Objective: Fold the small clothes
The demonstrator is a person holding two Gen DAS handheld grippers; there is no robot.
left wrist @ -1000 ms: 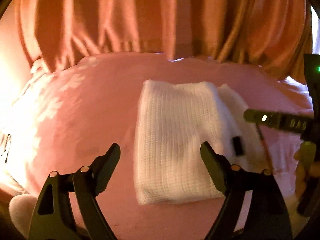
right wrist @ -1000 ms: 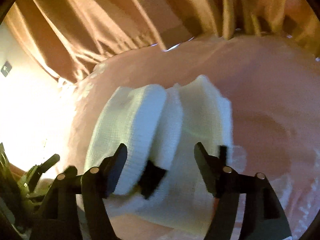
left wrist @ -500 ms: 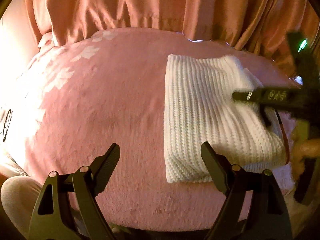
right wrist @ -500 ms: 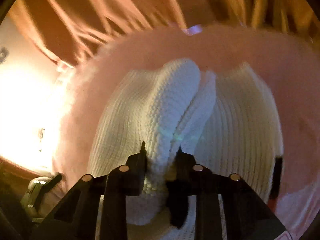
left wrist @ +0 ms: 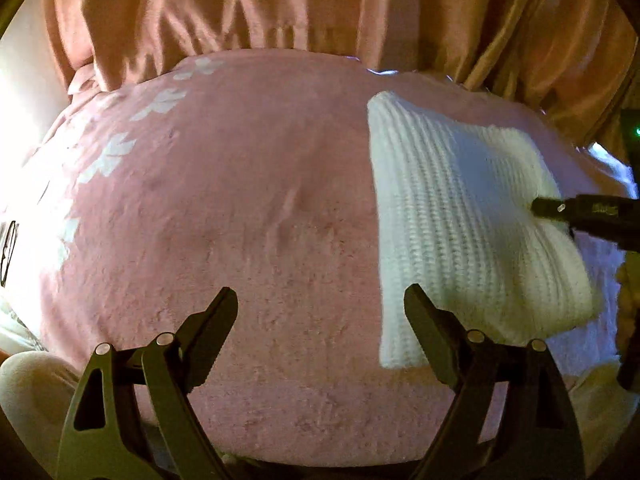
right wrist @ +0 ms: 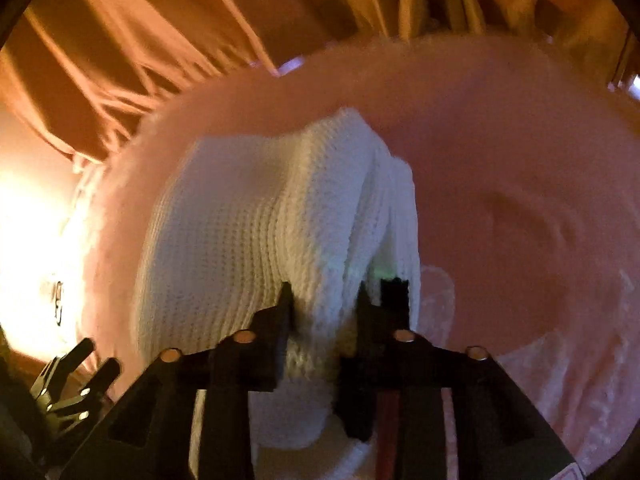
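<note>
Right tool (right wrist: pixel 324 300): your right tool is pinched tight on a bunch of the white knit sweater (right wrist: pixel 248 240).
Left tool (left wrist: pixel 320 312): your left tool is wide open and holds nothing.
Sweater: it lies on the right part of the pink fuzzy blanket (left wrist: pixel 240 220), already folded into a thick pad.
Done so far: most folds look made. One more fold or a tidy-up may be left.
Room: lots of bare blanket on the left. The orange curtain (left wrist: pixel 280 4) hangs close behind.

Knit garment (left wrist: pixel 460 216) (right wrist: pixel 256 236): white, ribbed, folded into a thick rectangle; lies toward the right edge of the pink blanket (left wrist: pixel 248 216), one fold bunched upward.
</note>
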